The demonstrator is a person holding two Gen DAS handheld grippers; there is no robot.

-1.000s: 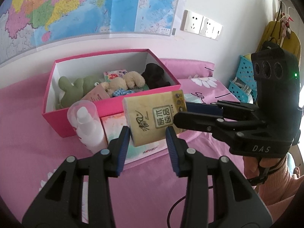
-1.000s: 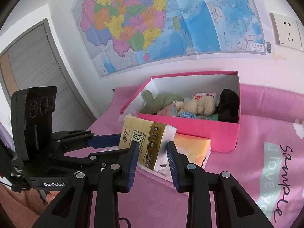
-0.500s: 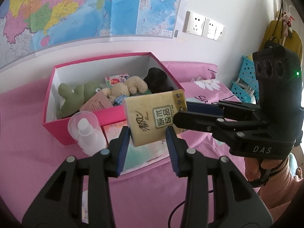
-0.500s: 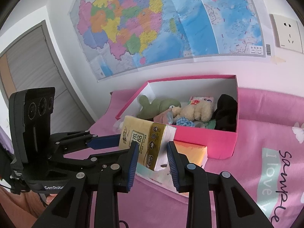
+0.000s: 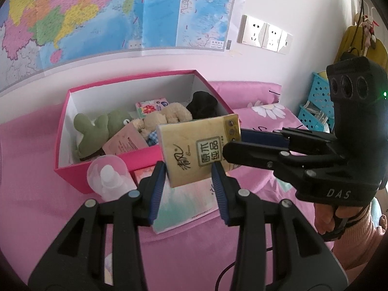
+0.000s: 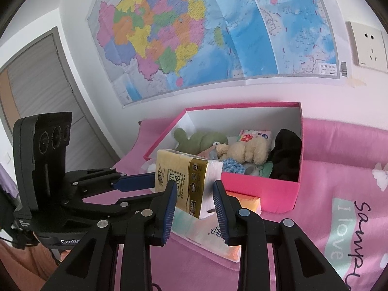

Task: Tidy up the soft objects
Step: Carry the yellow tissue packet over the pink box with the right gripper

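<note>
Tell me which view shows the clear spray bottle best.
The left wrist view: the clear spray bottle stands in plain sight against the pink box, beside the left gripper. In the right wrist view I cannot find it; the yellow tissue pack and fingers probably hide it.

box [image 5: 145, 160] top open; bottle [image 5: 110, 179] blocks near-left wall; toys [image 5: 167, 116] fill floor.

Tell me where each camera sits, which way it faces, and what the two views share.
Left wrist: on the left gripper, facing the pink box and wall map; right gripper and hand at right.
Right wrist: on the right gripper, facing the same box; left gripper at left.
Shared: yellow tissue pack, gripped by both.
</note>
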